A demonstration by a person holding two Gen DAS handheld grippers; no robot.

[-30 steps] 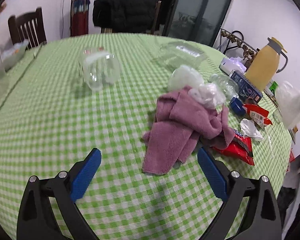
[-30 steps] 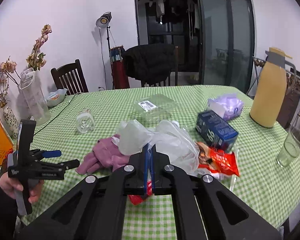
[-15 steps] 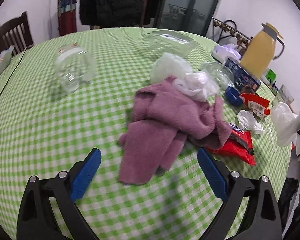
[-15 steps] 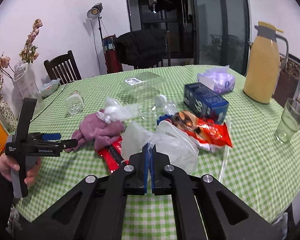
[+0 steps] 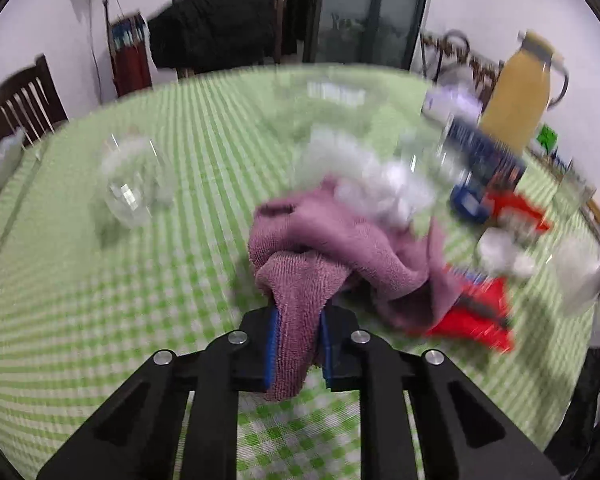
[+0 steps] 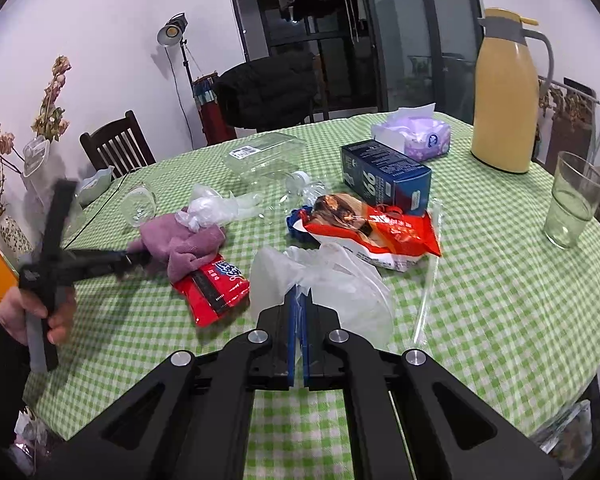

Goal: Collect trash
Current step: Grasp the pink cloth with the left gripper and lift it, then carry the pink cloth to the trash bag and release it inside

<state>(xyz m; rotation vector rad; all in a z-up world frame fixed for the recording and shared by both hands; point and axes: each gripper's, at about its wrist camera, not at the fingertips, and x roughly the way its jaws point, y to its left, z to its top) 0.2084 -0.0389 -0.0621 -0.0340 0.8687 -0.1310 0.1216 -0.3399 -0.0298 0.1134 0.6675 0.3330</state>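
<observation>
A round table (image 6: 500, 280) under a green-and-white checked cloth fills both views, with white walls, a dark glass door and a wooden chair (image 6: 116, 148) behind it.

The left gripper (image 5: 298, 340) has its blue pads drawn in tight on a hanging fold of the purple towel (image 5: 340, 248), which bunches up just ahead of it. The right gripper (image 6: 299, 332) is closed almost completely, pinching the gathered neck of a thin clear plastic bag (image 6: 332, 280) that spreads out on the cloth beyond the pads.

The trash lies in a cluster at the middle of the table: a red snack wrapper (image 6: 216, 284) partly under the towel, a larger red chip bag (image 6: 372, 228) just beyond the plastic bag, a crushed clear bottle (image 6: 304, 188), a knotted white bag (image 6: 204, 208) resting on the towel, and a clear plastic tray (image 6: 264, 156) farther back.

The left wrist view is smeared by motion, so the items there are soft shapes. The right wrist view is sharp and shows the left gripper (image 6: 140, 258) from the side with the towel in it, the hand (image 6: 32, 312) on its handle, a blue box (image 6: 384, 176), a tissue pack (image 6: 420, 136), a yellow jug (image 6: 504, 92), a drinking glass (image 6: 572, 200) and dried flowers (image 6: 52, 100) at the left edge.
</observation>
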